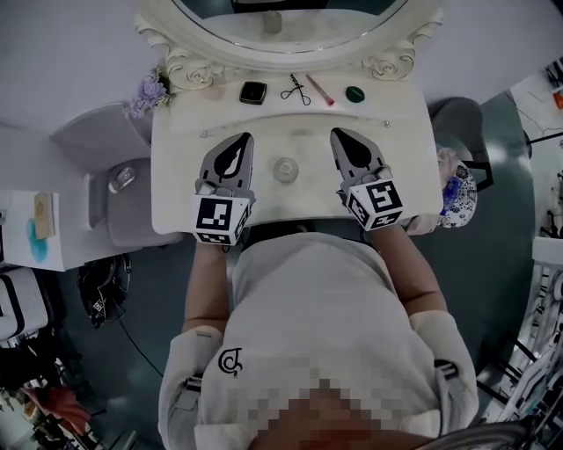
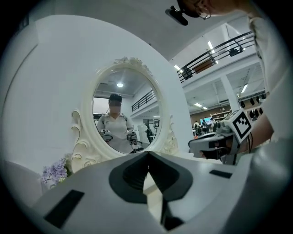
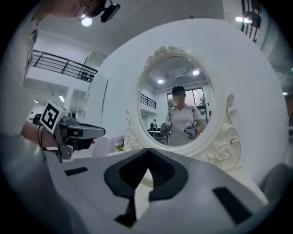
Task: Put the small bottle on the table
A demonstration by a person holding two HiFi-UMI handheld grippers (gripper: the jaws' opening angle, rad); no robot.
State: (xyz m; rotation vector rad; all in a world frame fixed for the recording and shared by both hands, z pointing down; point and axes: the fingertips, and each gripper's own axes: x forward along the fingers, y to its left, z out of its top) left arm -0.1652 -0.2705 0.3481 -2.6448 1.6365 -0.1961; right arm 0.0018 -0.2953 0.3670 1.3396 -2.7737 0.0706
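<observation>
The small bottle (image 1: 285, 169), clear and round from above, stands on the white dressing table (image 1: 180, 211), midway between my two grippers and touching neither. My left gripper (image 1: 244, 138) lies on the table to the bottle's left, its jaws shut and empty. To the bottle's right lies my right gripper (image 1: 338, 133), also shut with nothing in it. In the left gripper view the left gripper (image 2: 148, 153) shows its jaws closed together, with the right gripper (image 2: 215, 142) off to the side. In the right gripper view the right gripper (image 3: 148, 150) is shut too. Neither gripper view shows the bottle.
An oval mirror (image 1: 290, 26) in a carved frame backs the table. Along its base lie a black compact (image 1: 253, 91), an eyelash curler (image 1: 296, 90), a pink stick (image 1: 319, 90) and a green lid (image 1: 354, 93). Lavender flowers (image 1: 148, 92) stand at the left corner. A grey seat (image 1: 123, 189) is at the left.
</observation>
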